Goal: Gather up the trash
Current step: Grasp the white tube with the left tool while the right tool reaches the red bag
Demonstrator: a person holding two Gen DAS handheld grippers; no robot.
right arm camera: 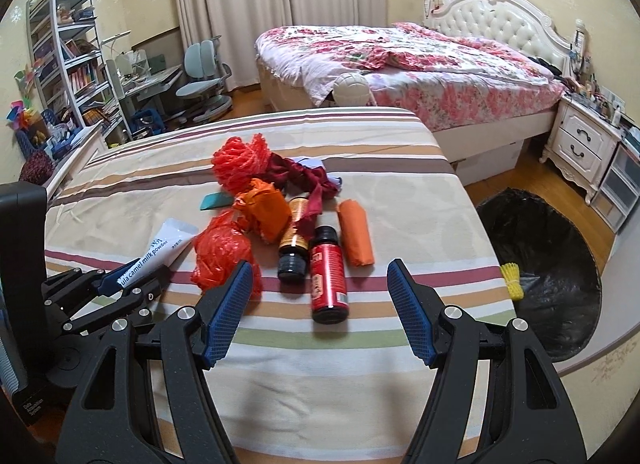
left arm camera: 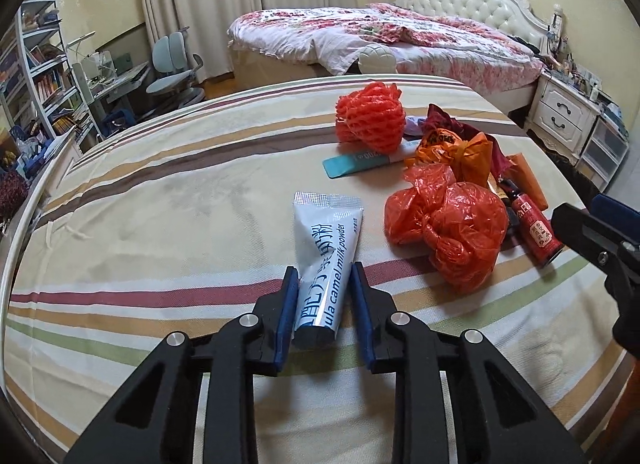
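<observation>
1. While my left gripper (left arm camera: 324, 276) straddles the milk powder sachet (left arm camera: 326, 248), its pads sit close on either side of the near end; whether they already pinch the foil I cannot tell. The sachet lies flat on the striped tablecloth (left arm camera: 160, 203).
2. My right gripper (right arm camera: 320, 276) hangs wide apart and holds nothing, low over the near edge of the table, with the red bottle (right arm camera: 329, 276) lying just ahead between its fingers.
3. Step in hand, as I judge it: securing the sachet, an early item, since most of the pile remains on the cloth.
4. Left on the table: crumpled red plastic bag (right arm camera: 222, 254), orange foam net (left arm camera: 370, 117), teal card (left arm camera: 354, 163), orange wrappers (right arm camera: 262, 209), dark bottle (right arm camera: 294, 248), orange packet (right arm camera: 356, 238), maroon cloth (right arm camera: 304, 179).
5. Next move calls for a firm clamp near the sachet's folded end, a lift clear of the cloth, then a carry rightward past the table edge.
6. Container: black-lined trash bin (right arm camera: 560, 264) on the floor to the right of the table. Inside, one yellow foam net (right arm camera: 512, 280) near the rim; the rest of the liner looks bare.
</observation>
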